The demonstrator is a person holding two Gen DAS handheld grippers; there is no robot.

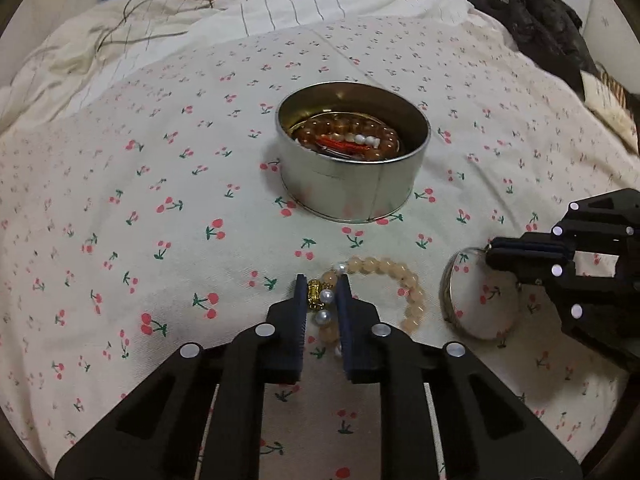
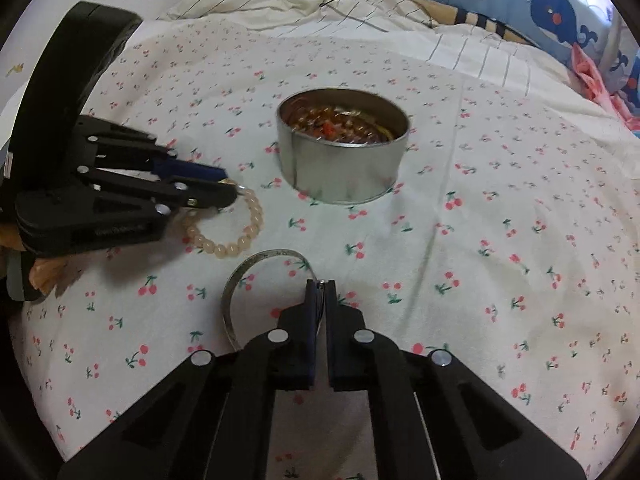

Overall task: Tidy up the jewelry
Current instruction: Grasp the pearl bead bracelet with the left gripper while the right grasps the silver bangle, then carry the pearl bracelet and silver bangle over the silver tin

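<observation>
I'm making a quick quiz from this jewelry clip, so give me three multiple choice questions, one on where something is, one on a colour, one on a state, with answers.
1. Where does the silver bangle lie?
A. inside the tin
B. on the cherry-print sheet
C. on the whale pillow

2. What colour are most beads of the bracelet at the left gripper?
A. pale peach
B. dark green
C. black

3. How is the round tin?
A. lidded
B. tipped on its side
C. open and upright

Answers:
1 B, the bangle rests on the sheet near the tin, with the right gripper shut on its rim.
2 A, peach beads, besides a few white pearls and a gold one.
3 C, beads show inside from above.
</observation>
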